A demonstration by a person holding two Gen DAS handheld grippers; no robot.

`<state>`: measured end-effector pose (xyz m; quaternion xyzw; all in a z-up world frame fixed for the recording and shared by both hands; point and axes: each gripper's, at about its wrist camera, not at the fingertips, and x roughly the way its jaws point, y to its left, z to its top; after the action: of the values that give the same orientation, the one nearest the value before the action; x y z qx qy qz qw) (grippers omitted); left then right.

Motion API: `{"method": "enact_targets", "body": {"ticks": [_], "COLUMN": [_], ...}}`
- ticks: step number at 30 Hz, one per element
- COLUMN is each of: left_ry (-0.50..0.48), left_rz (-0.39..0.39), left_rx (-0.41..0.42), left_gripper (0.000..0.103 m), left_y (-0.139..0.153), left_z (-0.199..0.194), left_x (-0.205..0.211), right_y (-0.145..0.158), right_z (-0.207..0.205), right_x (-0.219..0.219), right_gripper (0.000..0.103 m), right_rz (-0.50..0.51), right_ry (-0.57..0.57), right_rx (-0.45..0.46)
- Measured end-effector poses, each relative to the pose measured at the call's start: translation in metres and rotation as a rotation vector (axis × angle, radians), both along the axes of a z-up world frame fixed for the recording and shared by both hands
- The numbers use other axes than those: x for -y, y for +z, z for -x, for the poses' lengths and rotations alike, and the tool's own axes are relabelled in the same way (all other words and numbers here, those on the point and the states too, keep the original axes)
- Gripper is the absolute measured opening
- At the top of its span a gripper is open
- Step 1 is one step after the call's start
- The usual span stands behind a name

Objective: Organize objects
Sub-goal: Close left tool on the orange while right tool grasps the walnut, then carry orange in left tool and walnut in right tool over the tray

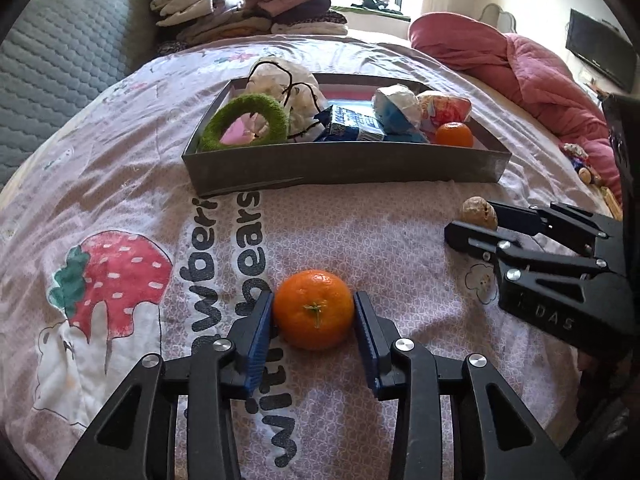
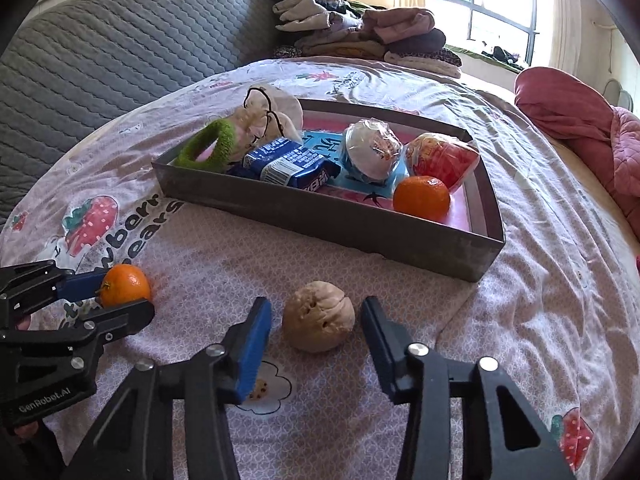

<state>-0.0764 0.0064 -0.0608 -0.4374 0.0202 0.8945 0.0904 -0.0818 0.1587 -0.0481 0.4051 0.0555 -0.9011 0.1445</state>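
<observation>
A tangerine (image 1: 314,310) lies on the pink strawberry-print bedsheet (image 1: 120,200), and my left gripper (image 1: 313,296) is shut on it, a blue pad pressing each side. A brown walnut (image 2: 319,316) lies to its right on the sheet. My right gripper (image 2: 316,302) straddles the walnut, open, with a small gap at each pad. Beyond both stands a grey box (image 1: 344,164) holding a second tangerine (image 1: 454,135), a green fuzzy ring (image 1: 244,120), a blue packet (image 1: 352,126) and wrapped snacks. The right wrist view shows the left gripper (image 2: 126,294) around its tangerine (image 2: 124,290).
Folded clothes (image 1: 248,8) are piled at the far end of the bed. A bunched pink quilt (image 1: 520,64) lies at the right, and a grey quilted backrest (image 2: 120,48) runs along the left. The box's near wall (image 2: 320,220) stands just beyond the walnut.
</observation>
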Motion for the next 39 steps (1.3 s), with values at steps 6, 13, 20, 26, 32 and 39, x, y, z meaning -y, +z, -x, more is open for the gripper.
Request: {"method": "enact_targets", "body": {"ticks": [6,13,20,26,32,39], "left_ry": [0.002,0.005,0.011,0.02,0.033,0.032], "left_rz": [0.0,0.006,0.013,0.012,0.014,0.022], "left_rx": [-0.001,-0.009,-0.029,-0.07,-0.107,-0.144], "left_gripper": [0.039,0.039,0.039,0.039,0.039,0.039], "left_y": [0.002,0.003,0.012,0.031,0.05,0.072], "left_z": [-0.001,-0.001,-0.002,-0.002,0.002,0.007], "left_x": [0.0,0.001,0.002,0.003,0.006,0.005], "right_y": [0.002,0.006,0.018,0.039,0.056,0.083], "right_z": [-0.002,-0.004,-0.009,-0.016,-0.02,-0.023], "right_x": [-0.001,-0.001,-0.001,-0.002,-0.005,-0.012], "right_gripper": [0.035,0.035,0.035,0.035,0.035,0.035], "right_rz": [0.012,0.025,0.045,0.076,0.072,0.08], "right_ry": [0.011,0.02,0.024,0.028,0.01,0.002], "right_rx": [-0.002,-0.012,-0.045,-0.101,-0.16,-0.225]}}
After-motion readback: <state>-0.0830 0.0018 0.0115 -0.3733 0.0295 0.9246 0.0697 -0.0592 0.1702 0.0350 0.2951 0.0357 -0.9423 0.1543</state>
